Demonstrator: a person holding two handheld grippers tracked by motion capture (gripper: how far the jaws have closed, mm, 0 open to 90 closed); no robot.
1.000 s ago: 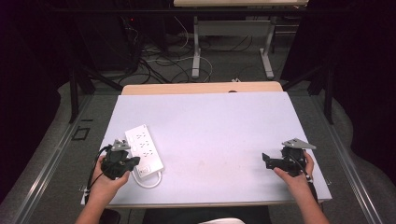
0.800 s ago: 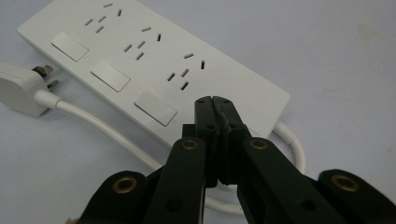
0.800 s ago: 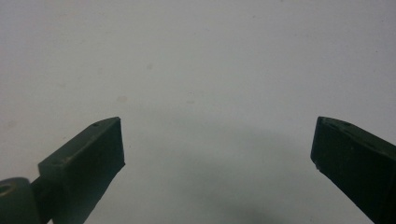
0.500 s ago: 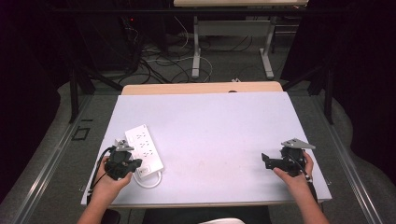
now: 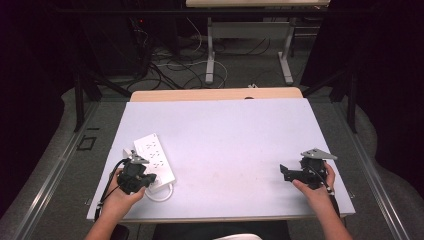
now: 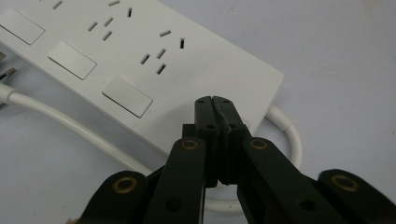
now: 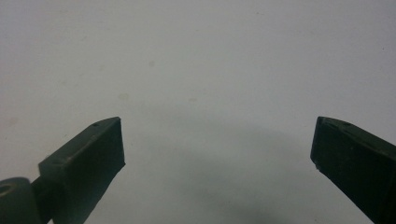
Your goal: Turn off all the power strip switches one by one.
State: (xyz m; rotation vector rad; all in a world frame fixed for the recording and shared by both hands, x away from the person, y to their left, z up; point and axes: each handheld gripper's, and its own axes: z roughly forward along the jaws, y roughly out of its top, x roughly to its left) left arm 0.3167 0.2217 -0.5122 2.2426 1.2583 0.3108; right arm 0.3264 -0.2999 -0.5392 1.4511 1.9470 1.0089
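You work at a pale lavender-white rectangular tabletop [image 5: 235, 135], matt and evenly lit, with a few faint smudges near its middle. Along its far edge you can see a light wooden strip [image 5: 215, 94]. Beyond that lies a grey carpeted floor [image 5: 250, 70], where tangled black and white cables [image 5: 172, 62] trail. Standing on that floor are the white metal legs [image 5: 210, 47] of a second desk, whose light wooden top [image 5: 257, 3] shows at the upper edge. Black curtains [image 5: 385, 60] darken both sides of the room. Grey metal rails [image 5: 50, 175] run along the floor beside your table.
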